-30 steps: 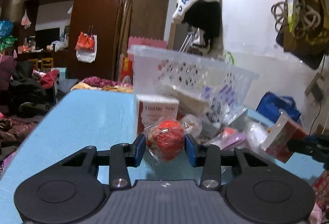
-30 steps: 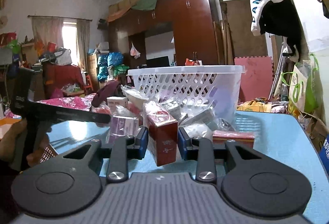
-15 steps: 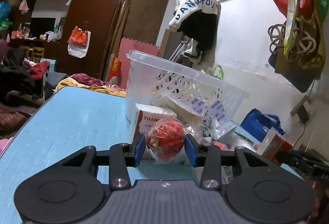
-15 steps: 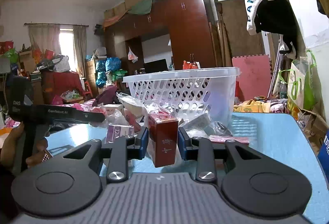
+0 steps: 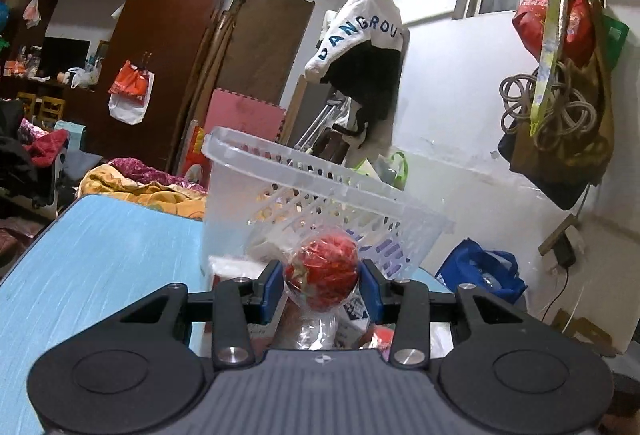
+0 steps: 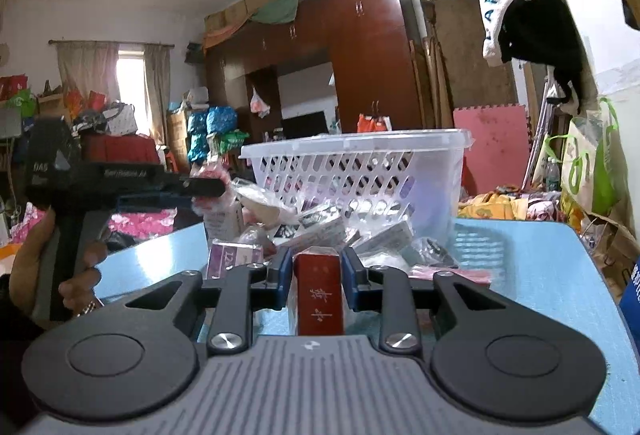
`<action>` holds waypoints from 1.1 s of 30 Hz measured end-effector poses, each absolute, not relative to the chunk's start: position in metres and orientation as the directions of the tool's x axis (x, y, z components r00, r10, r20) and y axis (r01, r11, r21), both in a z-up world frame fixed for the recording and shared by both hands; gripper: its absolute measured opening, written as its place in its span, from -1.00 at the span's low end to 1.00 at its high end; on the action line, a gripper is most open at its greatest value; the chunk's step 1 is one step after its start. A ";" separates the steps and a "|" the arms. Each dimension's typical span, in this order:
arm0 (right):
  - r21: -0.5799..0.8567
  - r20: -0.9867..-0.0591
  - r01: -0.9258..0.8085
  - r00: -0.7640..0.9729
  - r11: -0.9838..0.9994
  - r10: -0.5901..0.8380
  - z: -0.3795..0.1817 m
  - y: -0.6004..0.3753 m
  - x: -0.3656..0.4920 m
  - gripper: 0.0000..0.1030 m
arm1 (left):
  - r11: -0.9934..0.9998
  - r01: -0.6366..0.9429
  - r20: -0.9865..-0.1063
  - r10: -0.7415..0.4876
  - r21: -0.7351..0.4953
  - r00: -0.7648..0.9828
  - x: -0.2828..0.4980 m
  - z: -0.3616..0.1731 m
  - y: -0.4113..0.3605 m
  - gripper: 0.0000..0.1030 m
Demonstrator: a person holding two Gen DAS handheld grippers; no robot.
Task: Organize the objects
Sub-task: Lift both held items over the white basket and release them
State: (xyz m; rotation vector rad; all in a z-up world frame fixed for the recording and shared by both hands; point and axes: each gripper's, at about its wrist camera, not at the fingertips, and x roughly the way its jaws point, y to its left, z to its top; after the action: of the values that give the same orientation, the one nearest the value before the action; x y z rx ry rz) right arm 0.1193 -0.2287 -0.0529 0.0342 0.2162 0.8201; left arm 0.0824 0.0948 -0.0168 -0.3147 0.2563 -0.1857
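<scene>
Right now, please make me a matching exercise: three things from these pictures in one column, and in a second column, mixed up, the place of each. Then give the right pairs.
Things:
1. red ball
2. red box
3. basket

Places:
A. standing on the blue table, behind a heap of packets
B. between the fingers of the left gripper
C. between the fingers of the right gripper

Pairs: 1-B, 2-C, 3-A
</scene>
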 end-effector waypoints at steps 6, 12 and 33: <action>0.074 -0.176 -0.721 0.671 0.689 0.721 -0.042 -0.225 0.116 -0.45 | 0.939 0.146 -0.198 -0.214 -0.311 0.956 0.077 -0.008 0.092 -0.12; 0.017 -0.091 -0.729 0.680 0.684 0.727 0.016 -0.220 0.125 -0.45 | 0.938 0.167 -0.164 -0.224 -0.303 0.961 0.090 0.030 0.089 -0.12; -0.045 -0.126 -0.649 0.758 0.759 0.640 0.066 -0.184 0.194 1.00 | 0.988 0.015 -0.281 -0.059 -0.155 0.958 0.156 0.066 0.075 0.53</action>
State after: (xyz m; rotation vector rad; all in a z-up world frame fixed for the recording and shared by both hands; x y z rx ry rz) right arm 0.1943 -0.1840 0.0660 -0.0877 0.1057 0.7032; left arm 0.1564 0.0750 0.0658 -0.1527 0.2885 -0.0377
